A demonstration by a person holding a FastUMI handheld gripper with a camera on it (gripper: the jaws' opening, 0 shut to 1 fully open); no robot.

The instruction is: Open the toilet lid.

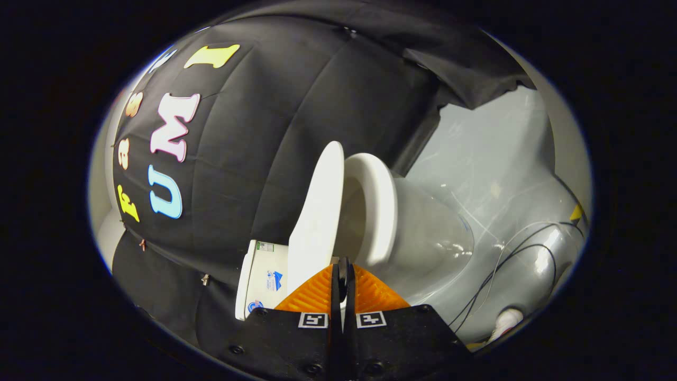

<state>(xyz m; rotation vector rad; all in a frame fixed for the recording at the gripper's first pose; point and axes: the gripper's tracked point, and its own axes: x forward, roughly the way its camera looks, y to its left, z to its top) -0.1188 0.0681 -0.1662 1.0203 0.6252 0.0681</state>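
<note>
Ahead of closed tongs, raised white lid

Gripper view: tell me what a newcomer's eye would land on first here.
The white toilet stands out first, seen tilted, with its lid raised partway off the seat. Just below, the gripper has its fingers closed together at the lid's lower edge. Beyond the toilet, dark cables trail over the glossy grey floor.

Place: staged recording booth – black cloth wall | toilet | loose cables on glossy floor
</note>
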